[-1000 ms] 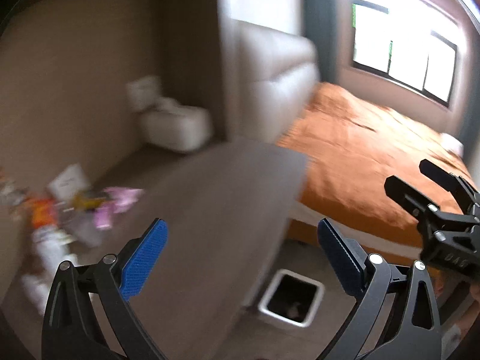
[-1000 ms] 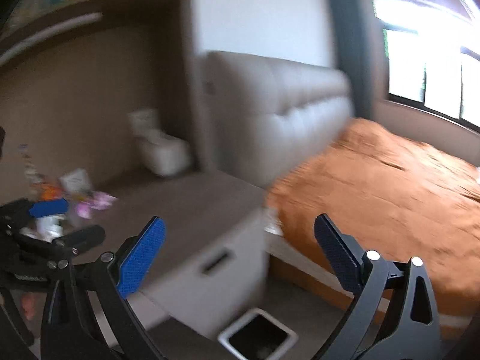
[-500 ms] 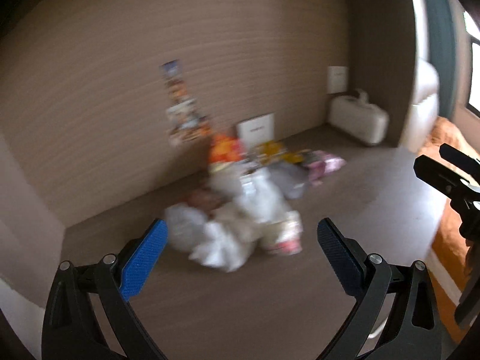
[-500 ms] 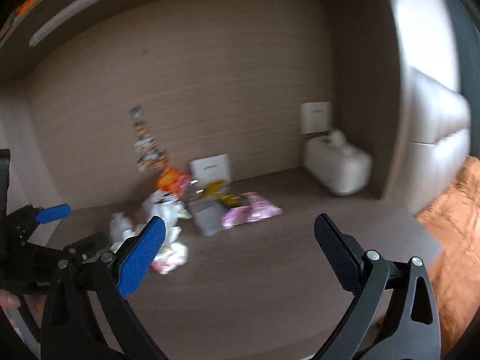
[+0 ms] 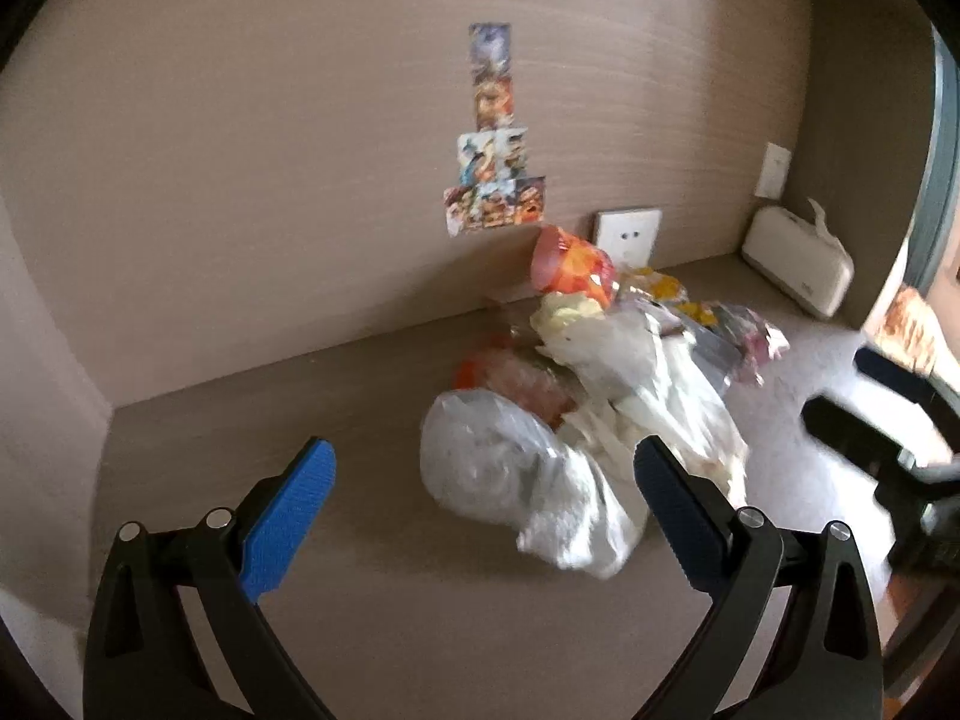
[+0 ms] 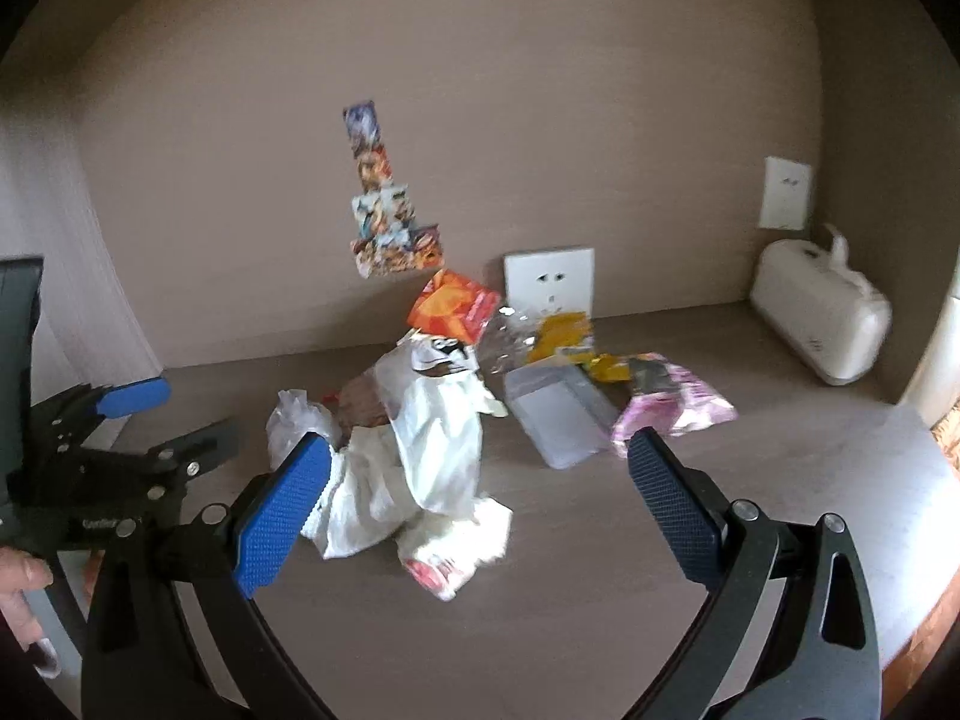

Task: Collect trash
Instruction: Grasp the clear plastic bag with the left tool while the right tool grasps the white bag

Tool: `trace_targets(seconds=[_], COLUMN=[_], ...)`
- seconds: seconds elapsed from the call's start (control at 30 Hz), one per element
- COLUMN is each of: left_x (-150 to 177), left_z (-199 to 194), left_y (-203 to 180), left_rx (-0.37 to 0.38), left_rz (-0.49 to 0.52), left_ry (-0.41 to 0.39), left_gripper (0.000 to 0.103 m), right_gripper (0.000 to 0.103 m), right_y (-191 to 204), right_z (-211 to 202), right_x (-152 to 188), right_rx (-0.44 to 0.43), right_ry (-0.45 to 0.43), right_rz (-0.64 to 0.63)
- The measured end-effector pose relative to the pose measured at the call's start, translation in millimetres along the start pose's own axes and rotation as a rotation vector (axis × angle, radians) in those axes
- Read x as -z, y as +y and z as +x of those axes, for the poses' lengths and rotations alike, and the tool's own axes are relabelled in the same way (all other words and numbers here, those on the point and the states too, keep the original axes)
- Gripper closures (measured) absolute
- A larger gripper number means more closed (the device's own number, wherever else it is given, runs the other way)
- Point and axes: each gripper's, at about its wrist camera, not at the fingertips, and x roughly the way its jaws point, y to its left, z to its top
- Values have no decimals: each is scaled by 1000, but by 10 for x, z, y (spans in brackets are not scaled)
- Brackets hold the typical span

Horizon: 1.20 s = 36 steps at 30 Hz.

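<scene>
Trash pile (image 5: 588,396) on counter (image 5: 300,420), just ahead of both grippers. Left gripper (image 5: 483,516) spread wide, empty; right gripper (image 6: 480,498) likewise. Risk: slack bags slip from pinch, loose wrappers scatter off counter edge.

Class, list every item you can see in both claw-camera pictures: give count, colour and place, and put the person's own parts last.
plastic bags: several, white and clear, middle of desk
orange wrapper: one, atop pile
pink packet: one, right of pile
clear tray: one, beside pink packet
yellow wrapper: one, below socket
socket: one, white, back wall
stickers: several, multicoloured, wall
white box: one, right corner
desk: one, brown
left claw: open
right claw: open
hand: one, left edge
</scene>
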Motion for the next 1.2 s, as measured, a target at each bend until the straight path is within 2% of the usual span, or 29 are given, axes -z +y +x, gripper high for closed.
trace_targets(seconds=[0.13,0.2,0.27,0.37,0.4,0.47,0.5,0.57,0.73,0.9,1.07,1.2], left_x=[-69,-61,-47,-5,8,36,34,26,-91,-305,-444,-412], left_z=[390,530,681,860,888,930,927,917,667,176,-371,-675], left_y=[94,123,154,173,175,153,153,151,221,234,27,-344], left_rx=[36,57,80,125,123,125,124,132,124,110,171,248], left_rz=[-19,-21,-22,-25,-17,19,28,41,45,69,112,159], left_ry=[49,67,102,157,162,167,162,158,110,21,-60,-78], left_gripper=[6,10,27,44,45,58,62,71,75,75,75,75], right_gripper=[4,4,4,4,5,41,51,58,66,67,67,66], right_y=[104,125,144,175,180,180,174,177,215,258,226,51], right_z=[339,524,669,899,984,1102,1136,1144,905,389,-221,-767], right_x=[-63,-106,-133,-153,-152,-135,-128,-131,-238,-444,-585,-514], right_rx=[21,31,29,29,24,-12,-9,-27,-27,-48,-10,75], right_ry=[26,39,54,89,113,154,163,170,110,13,-69,-96], right_rz=[-25,-26,-33,-40,-38,-23,-15,-12,-17,0,21,58])
